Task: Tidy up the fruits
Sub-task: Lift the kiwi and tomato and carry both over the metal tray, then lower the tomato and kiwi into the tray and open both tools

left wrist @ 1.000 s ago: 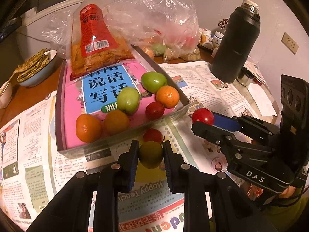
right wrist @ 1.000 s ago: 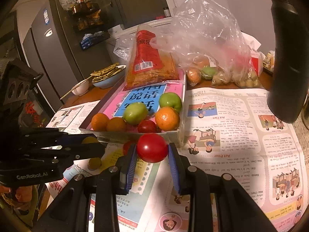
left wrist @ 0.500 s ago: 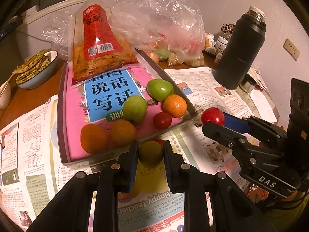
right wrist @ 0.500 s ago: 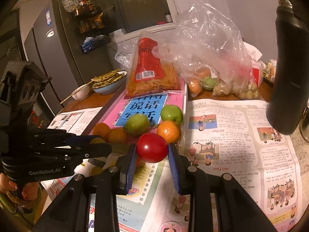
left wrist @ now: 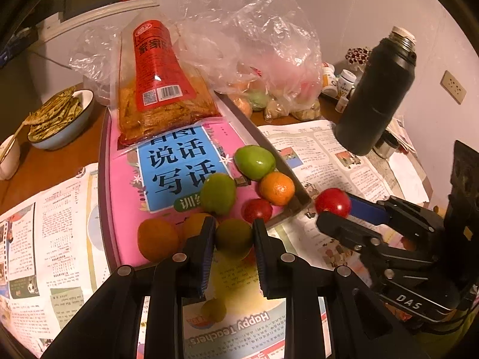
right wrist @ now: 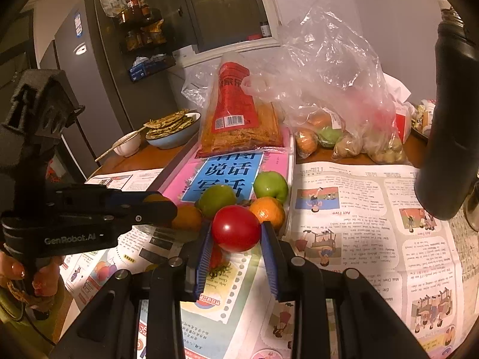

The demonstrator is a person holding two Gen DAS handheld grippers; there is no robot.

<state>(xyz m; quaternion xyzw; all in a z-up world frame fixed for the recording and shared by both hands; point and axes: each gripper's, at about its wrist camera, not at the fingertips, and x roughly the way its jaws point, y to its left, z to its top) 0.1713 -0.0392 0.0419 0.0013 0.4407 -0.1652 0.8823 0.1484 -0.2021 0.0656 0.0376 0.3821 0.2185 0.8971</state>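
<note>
Jaws of the left gripper [left wrist: 234, 240] clamped on a yellow-green fruit [left wrist: 233, 238]; jaws of the right gripper [right wrist: 236, 236] clamped on a red tomato [right wrist: 236, 228]. Both fruits held up off the newspaper-covered surface [right wrist: 353, 209], just short of the near rim of the tray [left wrist: 104, 185].

Inside the tray, on the pink book [left wrist: 176, 167]: two green fruits [left wrist: 218, 194], three oranges [left wrist: 277, 188], and one small red tomato [left wrist: 257, 210], all bunched at the near end. Snack packet [left wrist: 158, 89] lying across the far end. More fruit left in the clear plastic bag [right wrist: 338, 101] behind, and one small yellowish fruit [left wrist: 213, 309] loose on the newspaper below the left gripper. Black flask [left wrist: 377, 95] standing well off to the right.

Step in hand, by the look of it: carrying two picked-up fruits toward the tray, not yet over it. Next move likely calls for lifting both clear of the rim, finding bare pink book beside the bunched fruit, lowering until each rests, then easing the jaws apart gently. Round fruit prone to rolling, so worth setting each against a neighbour, perhaps tomato by tomato. Also worth minding the two grippers, close together here.
</note>
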